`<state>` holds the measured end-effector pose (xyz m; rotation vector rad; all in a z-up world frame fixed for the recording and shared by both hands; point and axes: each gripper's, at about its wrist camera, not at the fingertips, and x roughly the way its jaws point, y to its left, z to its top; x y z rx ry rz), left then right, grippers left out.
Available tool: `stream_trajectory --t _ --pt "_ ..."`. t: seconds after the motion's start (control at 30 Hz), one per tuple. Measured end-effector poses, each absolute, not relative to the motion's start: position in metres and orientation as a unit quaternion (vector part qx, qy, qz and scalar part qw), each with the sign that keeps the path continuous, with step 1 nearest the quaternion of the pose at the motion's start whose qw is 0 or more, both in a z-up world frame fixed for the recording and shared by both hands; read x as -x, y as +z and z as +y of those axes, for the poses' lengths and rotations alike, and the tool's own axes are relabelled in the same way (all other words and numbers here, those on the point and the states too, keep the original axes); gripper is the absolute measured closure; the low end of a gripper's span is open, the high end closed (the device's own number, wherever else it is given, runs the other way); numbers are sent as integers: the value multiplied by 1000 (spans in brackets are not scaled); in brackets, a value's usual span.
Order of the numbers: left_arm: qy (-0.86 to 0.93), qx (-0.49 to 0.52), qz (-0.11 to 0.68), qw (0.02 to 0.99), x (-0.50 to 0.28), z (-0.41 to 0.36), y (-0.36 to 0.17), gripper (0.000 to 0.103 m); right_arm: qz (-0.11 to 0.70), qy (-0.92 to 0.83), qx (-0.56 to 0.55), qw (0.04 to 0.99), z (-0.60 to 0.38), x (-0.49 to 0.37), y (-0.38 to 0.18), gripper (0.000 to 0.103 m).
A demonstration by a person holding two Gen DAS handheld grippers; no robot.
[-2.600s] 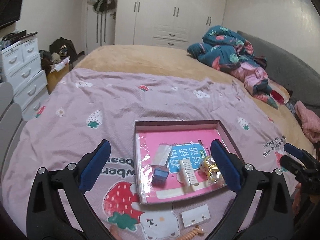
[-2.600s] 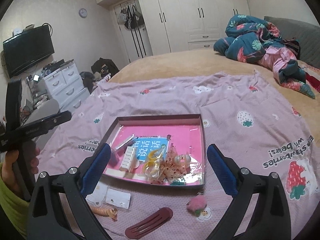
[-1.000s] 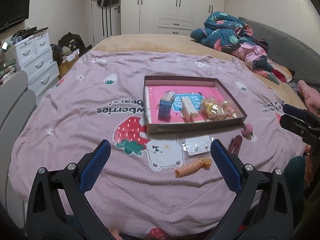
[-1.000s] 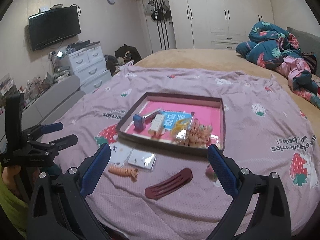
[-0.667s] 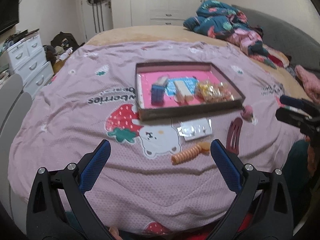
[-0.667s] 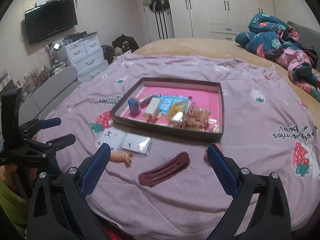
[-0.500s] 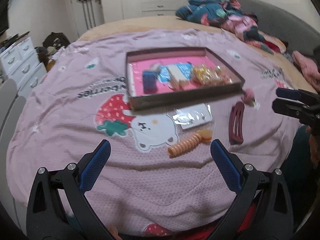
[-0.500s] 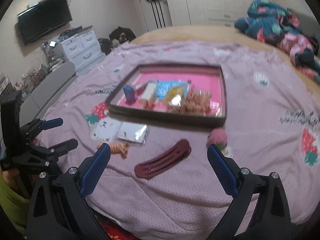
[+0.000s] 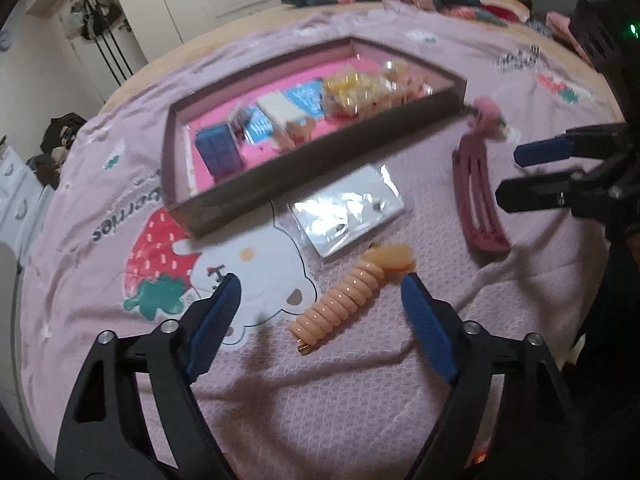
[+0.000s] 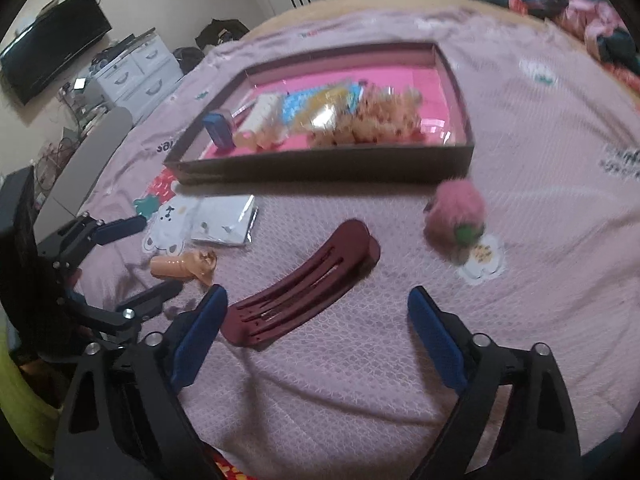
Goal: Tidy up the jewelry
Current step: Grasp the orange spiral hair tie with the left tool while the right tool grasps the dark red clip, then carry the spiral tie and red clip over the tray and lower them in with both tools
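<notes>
Both my jaws spread: left gripper [image 9: 320, 300] facing the peach coil tie [image 9: 352, 292], packet [image 9: 348, 210] at twelve; right gripper [image 10: 316, 312] facing the maroon clip [image 10: 304, 284], tray [image 10: 320, 168] beyond.

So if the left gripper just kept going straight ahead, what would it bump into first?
Probably the peach spiral hair tie lying on the pink bedspread, right between the open left gripper fingers; depth is hard to judge.

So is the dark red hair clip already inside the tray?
No, the dark red hair clip lies on the bedspread, outside and in front of the tray.
</notes>
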<state>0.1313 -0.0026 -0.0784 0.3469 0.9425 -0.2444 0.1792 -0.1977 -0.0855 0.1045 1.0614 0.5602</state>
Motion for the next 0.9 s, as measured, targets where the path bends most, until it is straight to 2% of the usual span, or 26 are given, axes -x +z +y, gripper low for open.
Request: stream_trajectory --t 0.1,0.2,0.33,0.37,0.43,0.47,0.5,0.57,0.67,0.73,0.9 --pt "-129 -161 466 860 -134 -2 -86 38 510 261 -54 818 -196 -185 -95 17" --pt "-146 -145 481 852 -135 -2 -93 39 511 265 -60 815 -191 -190 -100 17" --pt "-157 -126 485 851 -134 -2 -93 57 505 267 -54 819 -181 -196 -104 24" --pt "-156 -129 484 851 -133 -3 -94 60 502 265 -48 822 -179 -197 -104 28" --pt "-157 -134 481 852 -129 -7 -94 75 494 257 -32 830 -174 -198 -104 43" --pt "-159 -138 479 852 -127 -9 -94 78 490 256 -29 832 -172 -199 -104 58" --pt "-156 -143 476 853 -124 -11 -93 78 488 259 -30 833 -173 -200 -104 63" --pt "-154 -141 474 855 -122 -12 -93 84 485 263 -49 832 -177 -202 -104 67" --pt "-151 -124 474 859 -119 -8 -89 85 477 270 -56 835 -181 -199 -101 70" --pt "-150 -109 473 861 -115 -4 -85 93 467 277 -50 838 -182 -194 -96 72" --pt "-147 -74 459 873 -104 5 -71 93 442 286 -36 849 -188 -181 -80 73"
